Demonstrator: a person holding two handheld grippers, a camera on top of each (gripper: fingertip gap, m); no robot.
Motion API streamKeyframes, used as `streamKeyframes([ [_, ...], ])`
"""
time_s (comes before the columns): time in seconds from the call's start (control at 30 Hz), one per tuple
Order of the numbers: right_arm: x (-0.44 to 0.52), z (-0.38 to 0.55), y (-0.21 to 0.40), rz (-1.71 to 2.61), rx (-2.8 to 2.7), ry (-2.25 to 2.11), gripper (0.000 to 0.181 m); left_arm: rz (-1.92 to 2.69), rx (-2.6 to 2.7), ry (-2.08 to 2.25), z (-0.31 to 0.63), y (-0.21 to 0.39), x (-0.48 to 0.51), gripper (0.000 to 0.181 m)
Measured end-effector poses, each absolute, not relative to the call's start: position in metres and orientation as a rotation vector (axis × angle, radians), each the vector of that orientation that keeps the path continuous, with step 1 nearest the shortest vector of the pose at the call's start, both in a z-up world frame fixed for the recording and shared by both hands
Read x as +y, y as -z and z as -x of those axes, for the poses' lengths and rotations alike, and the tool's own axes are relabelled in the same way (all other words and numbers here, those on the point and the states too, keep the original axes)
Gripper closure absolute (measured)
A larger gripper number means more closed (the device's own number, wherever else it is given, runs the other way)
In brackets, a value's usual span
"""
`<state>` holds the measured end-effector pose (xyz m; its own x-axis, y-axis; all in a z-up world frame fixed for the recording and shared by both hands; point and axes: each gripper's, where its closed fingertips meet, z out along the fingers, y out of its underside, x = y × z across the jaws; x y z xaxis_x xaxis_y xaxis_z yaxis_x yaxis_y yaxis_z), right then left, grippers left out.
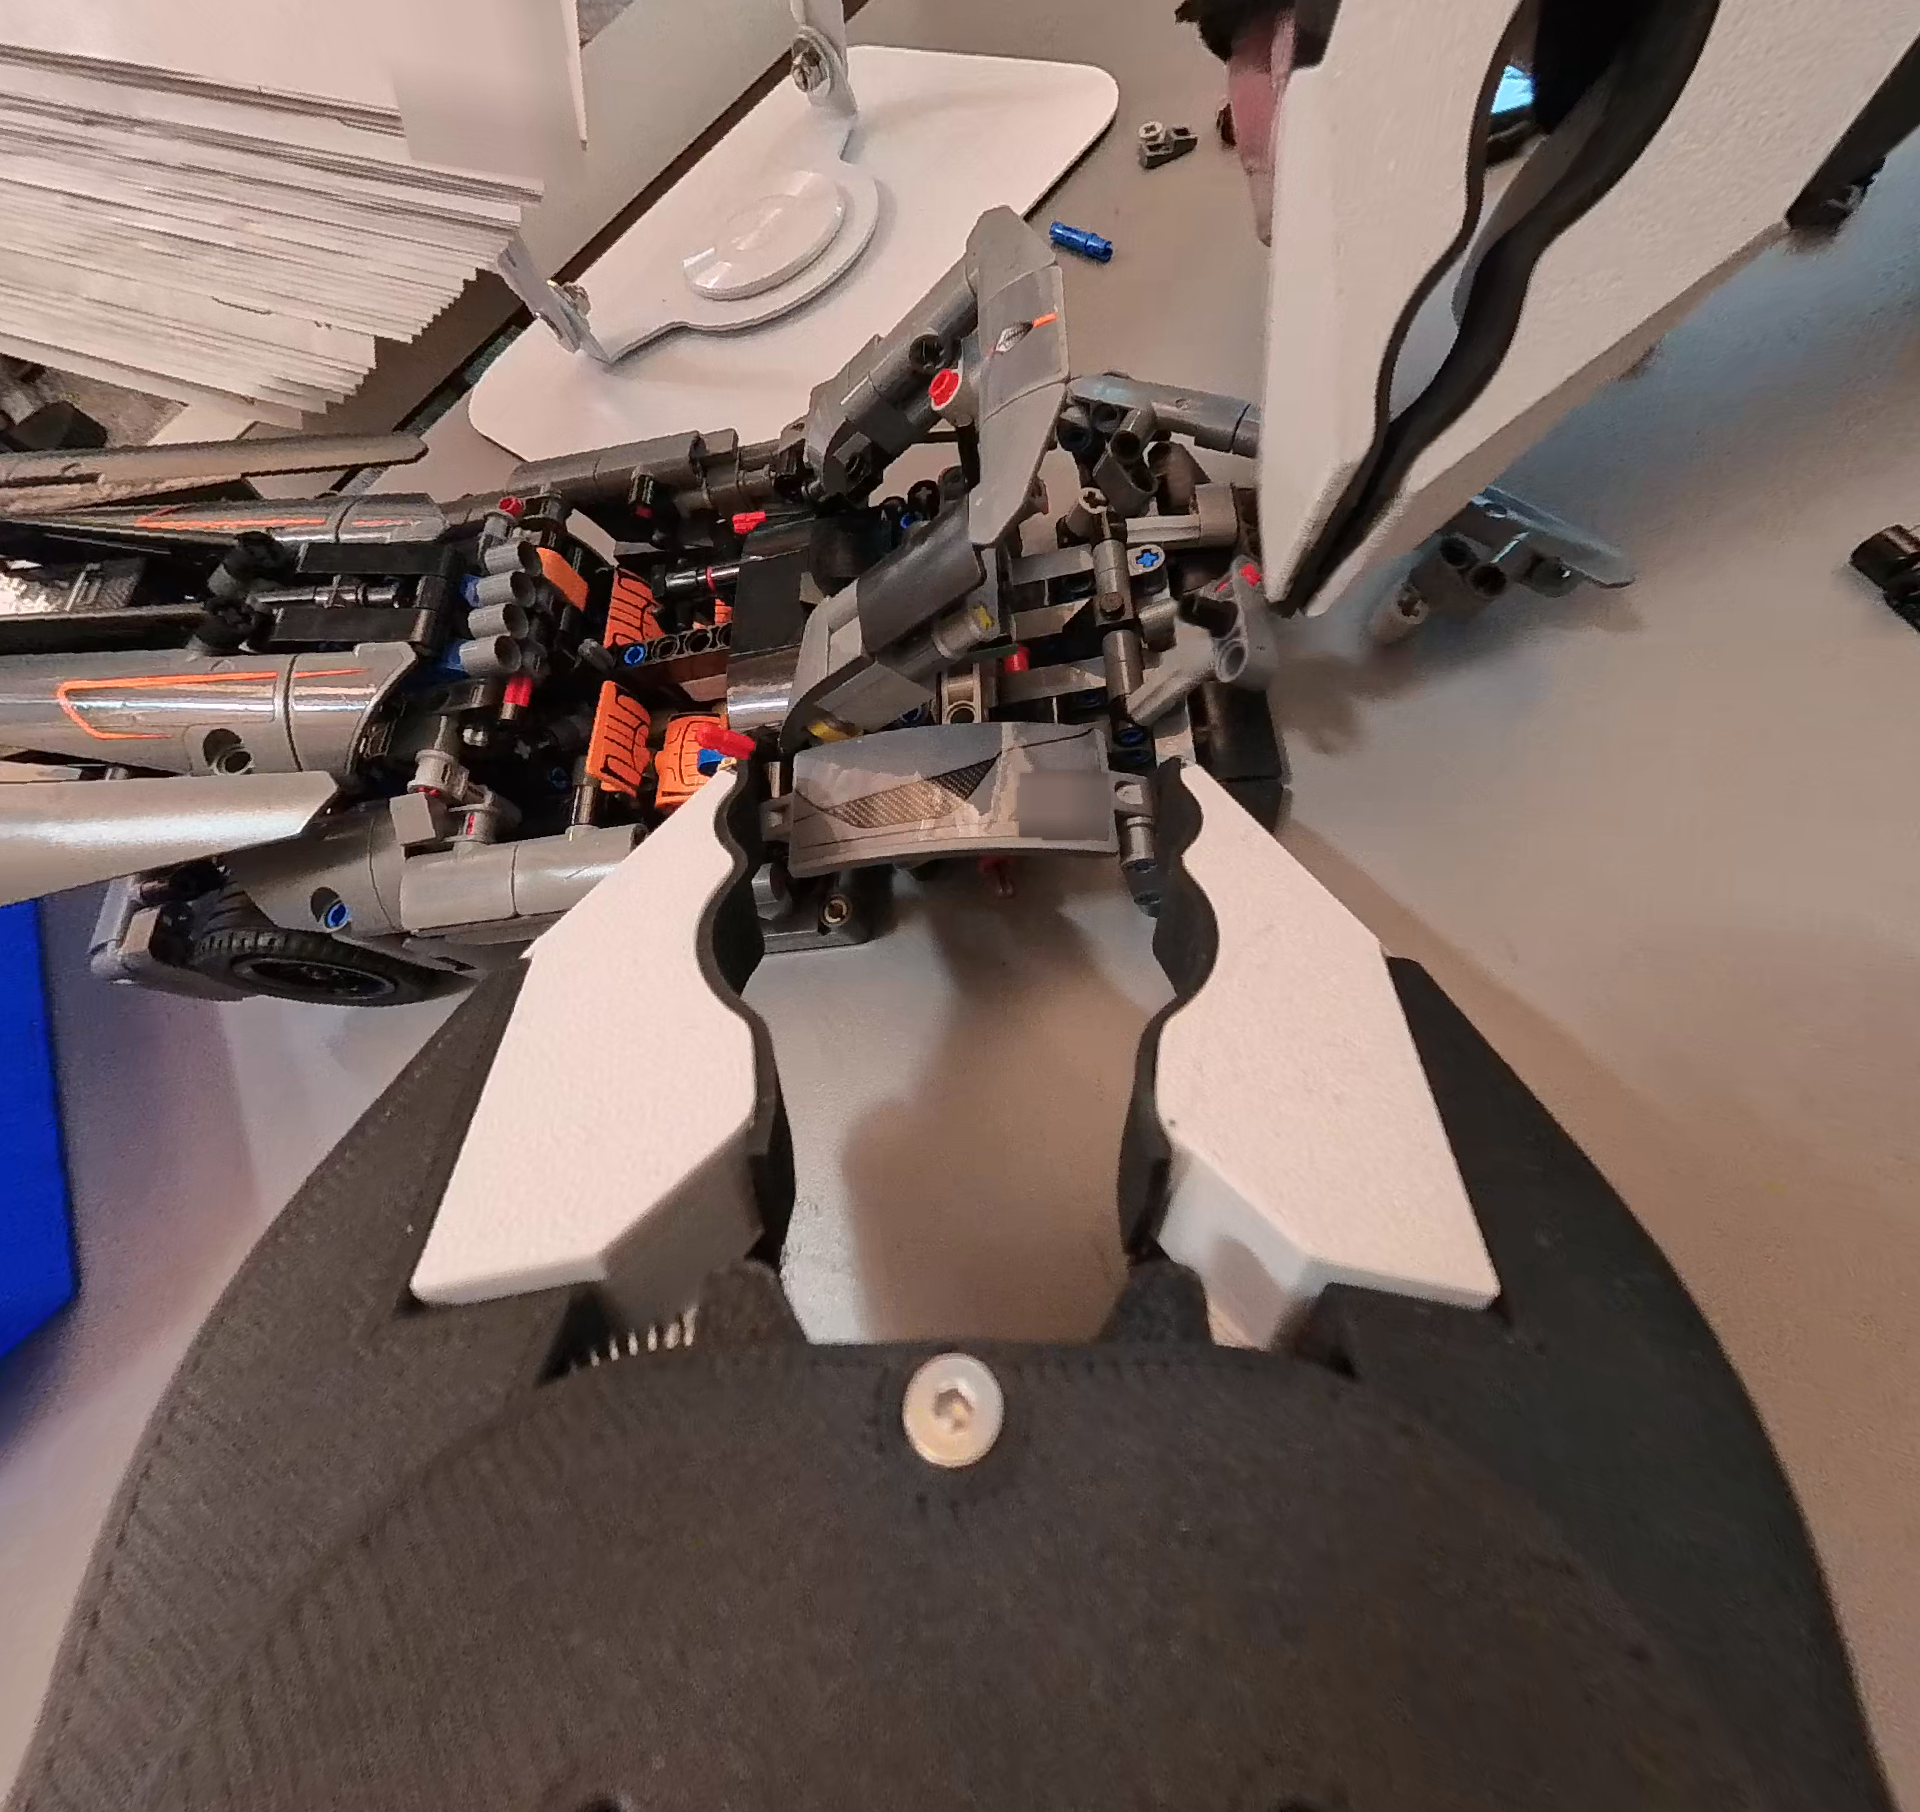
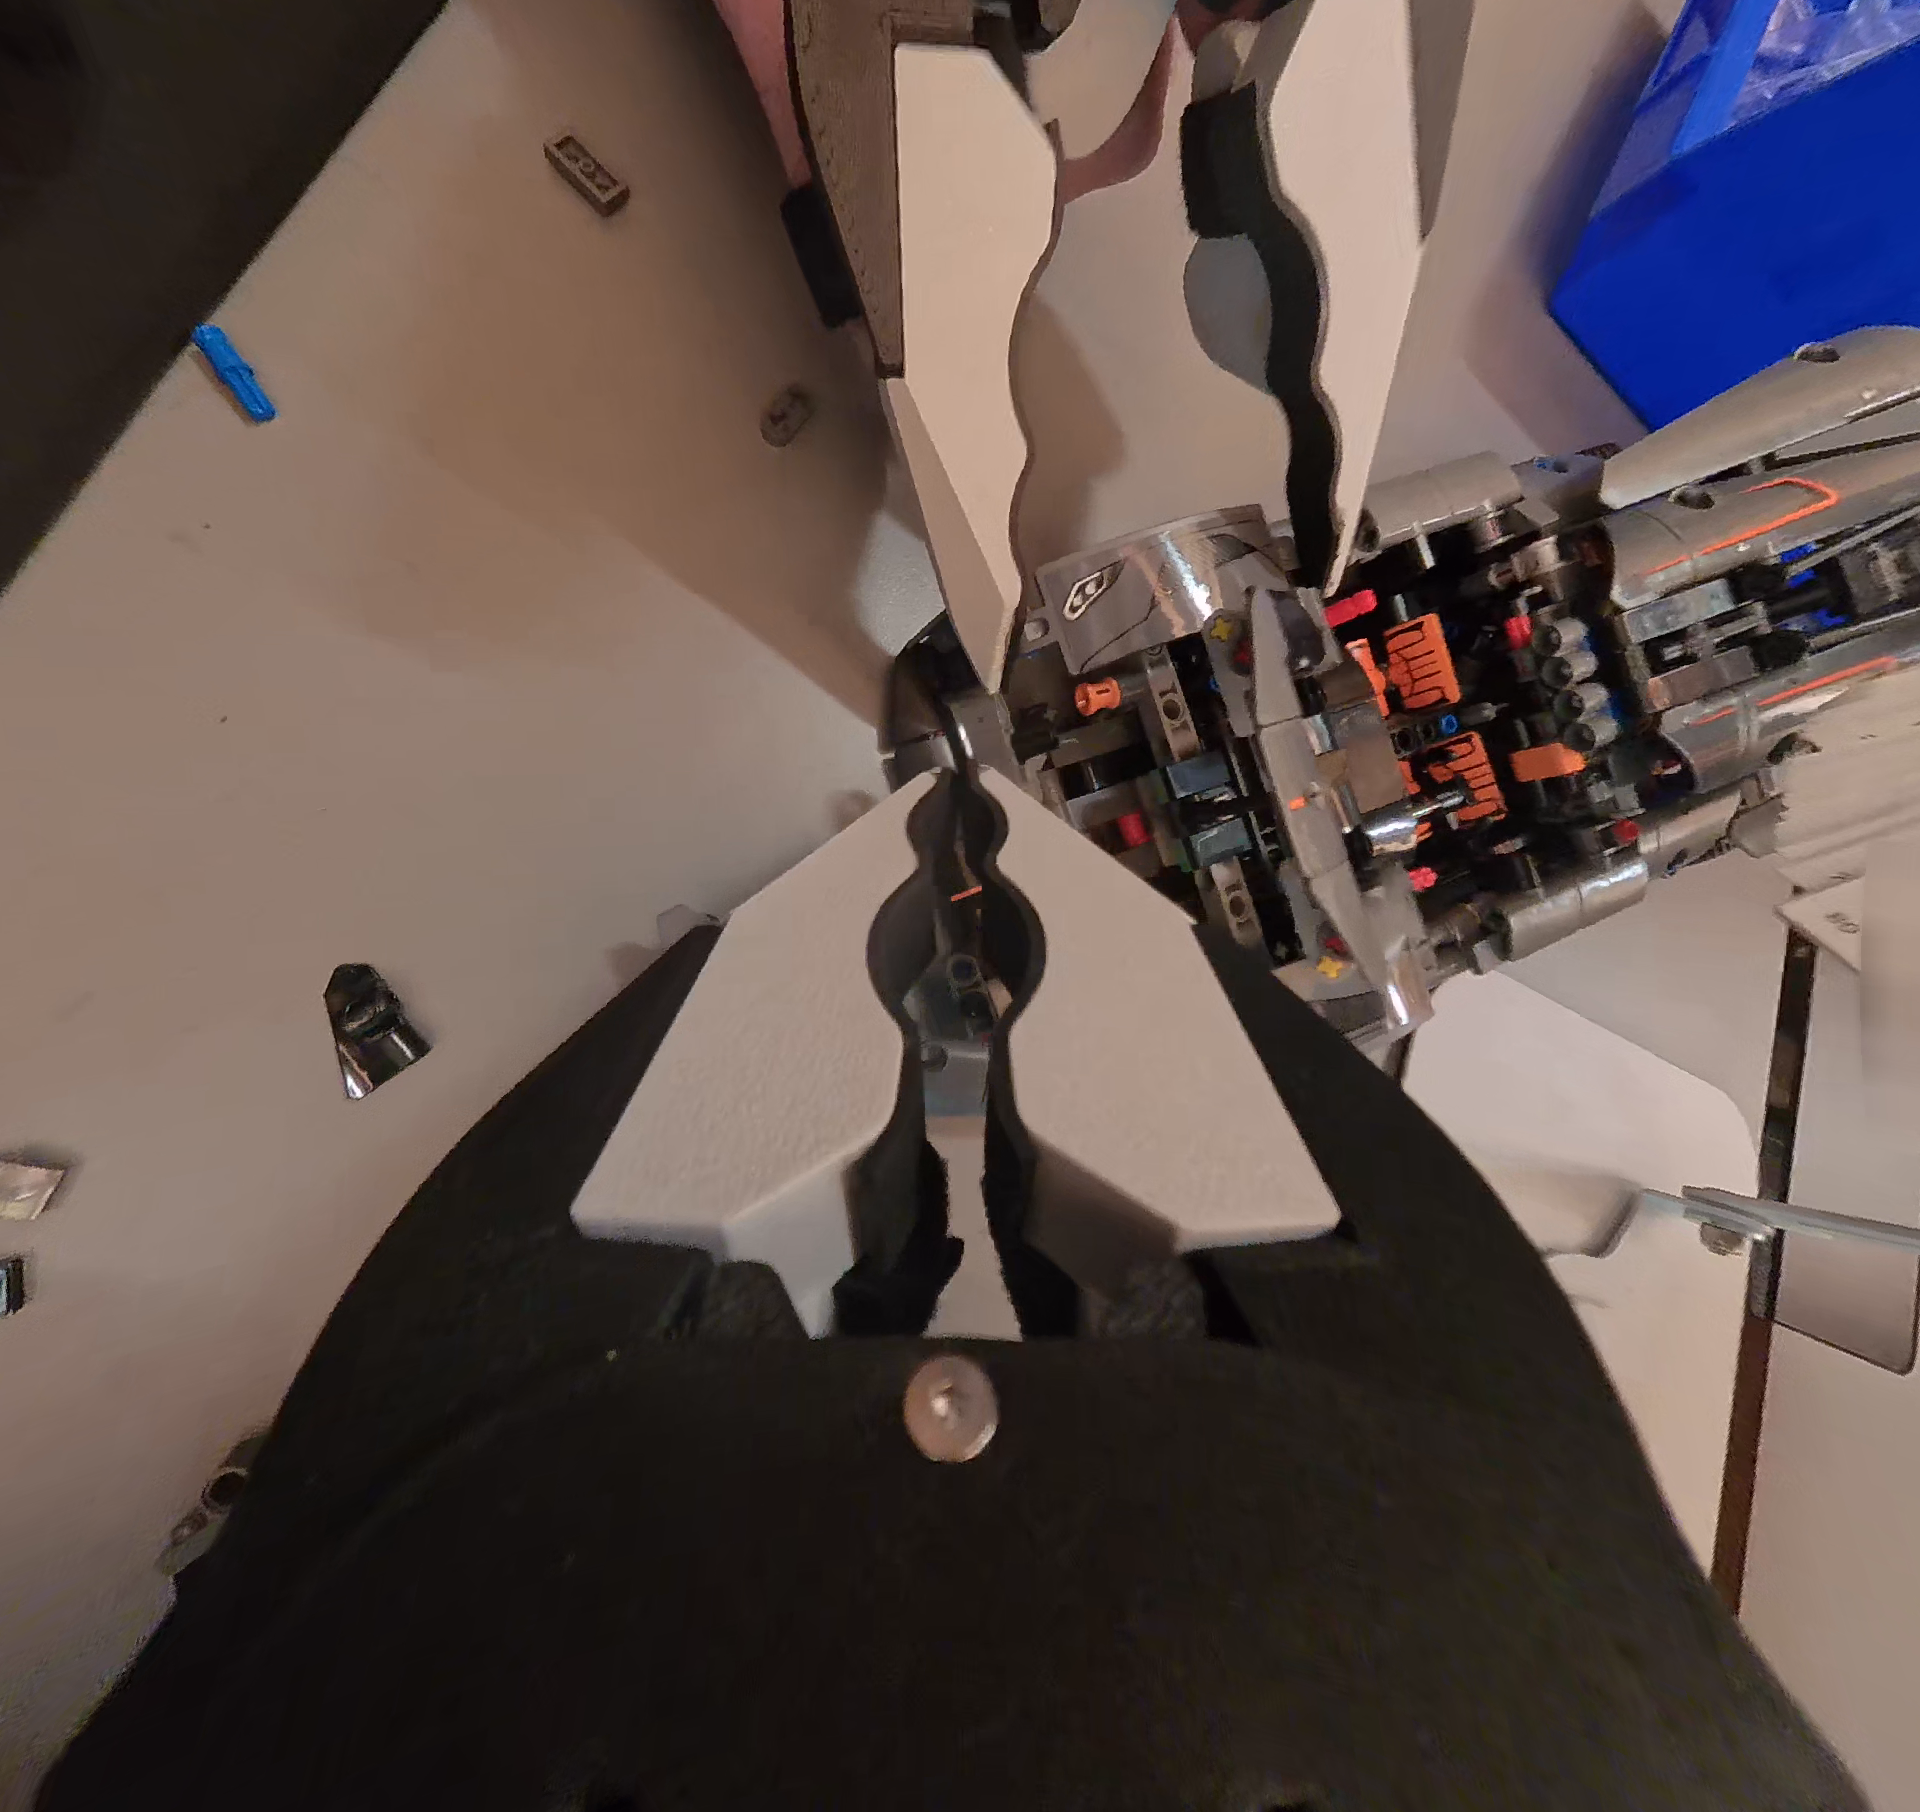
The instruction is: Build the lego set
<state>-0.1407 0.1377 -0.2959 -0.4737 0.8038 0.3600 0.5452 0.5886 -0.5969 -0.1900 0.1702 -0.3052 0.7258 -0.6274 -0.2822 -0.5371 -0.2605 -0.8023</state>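
Note:
The grey lego car, with orange seats and an open middle, lies across the table; it also shows in the right wrist view. My left gripper straddles the car's curved grey end panel, a pad pressing on each side; it reaches down from the top of the right wrist view. My right gripper is shut on a thin grey and black lego panel piece, seen edge-on between its pads. In the left wrist view the right gripper holds this piece against the car's right corner.
A white stand base and a stack of papers lie behind the car. A blue bin stands beside it. Loose parts lie on the table: a blue pin, a brown plate, a black piece.

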Motion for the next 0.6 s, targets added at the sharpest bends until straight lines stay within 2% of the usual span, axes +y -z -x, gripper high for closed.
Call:
streamKeyframes([
  [0.17,0.138,0.136,0.319,1.08,-2.282,-0.446,0.181,1.929,0.895,0.112,0.19,0.305,0.17,0.108],
  [0.6,0.14,0.137,0.306,1.083,-2.235,-0.497,0.181,1.929,0.896,0.113,0.19,0.305,0.17,0.108],
])
